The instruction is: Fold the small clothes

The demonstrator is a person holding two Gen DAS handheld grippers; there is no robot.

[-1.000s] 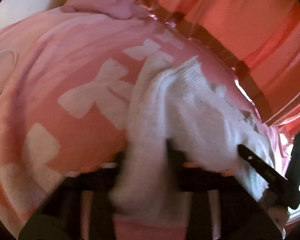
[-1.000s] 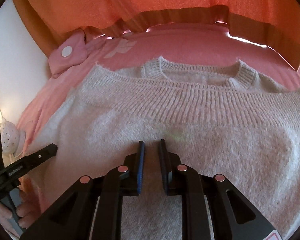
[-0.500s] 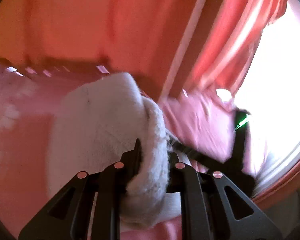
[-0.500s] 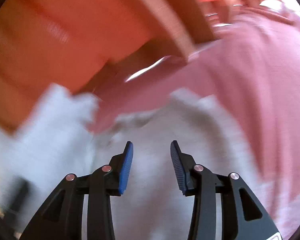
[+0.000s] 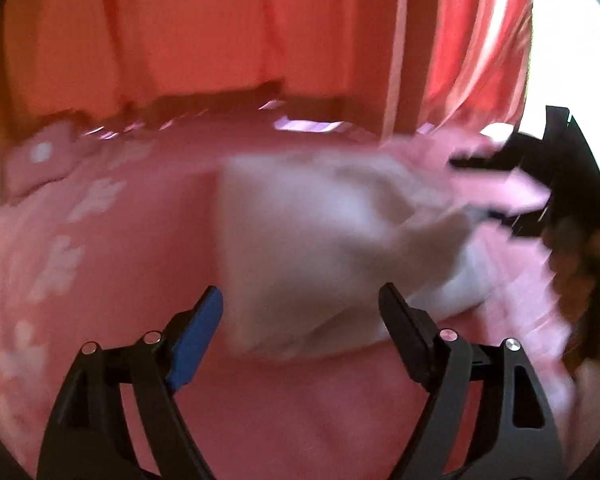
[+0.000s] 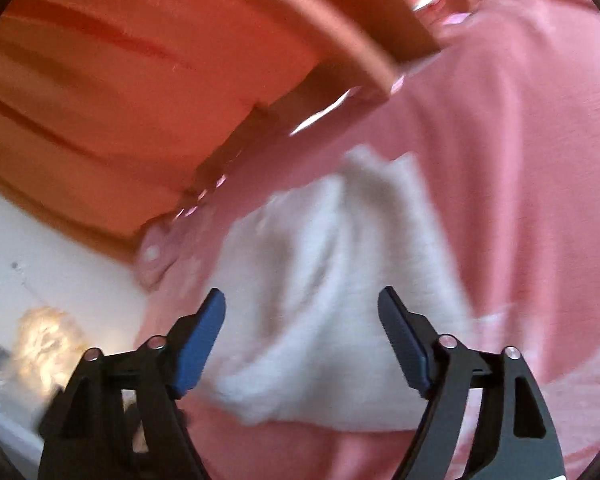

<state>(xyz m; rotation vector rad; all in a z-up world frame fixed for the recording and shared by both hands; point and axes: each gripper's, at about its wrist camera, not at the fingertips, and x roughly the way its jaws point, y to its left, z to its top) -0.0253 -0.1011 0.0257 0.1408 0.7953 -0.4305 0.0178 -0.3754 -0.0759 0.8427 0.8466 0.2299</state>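
Both jaws just opened wide, nothing pinched. Left gripper point(image 5: 300, 316) and right gripper point(image 6: 302, 320) hang over the sweater point(image 5: 320, 248), which lies folded over on the pink blanket point(image 5: 131, 232). Looks like a let-go so the fold stays put.

Pink bedspread point(image 5: 147, 240) bare left of folded sweater point(image 5: 300, 240); curtain point(image 5: 219, 20) blocks behind.

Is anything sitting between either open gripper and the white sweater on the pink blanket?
Nothing visible does. The white sweater lies folded on the pink blanket, directly ahead of the open left gripper and the open right gripper; both jaws have just been opening, empty.
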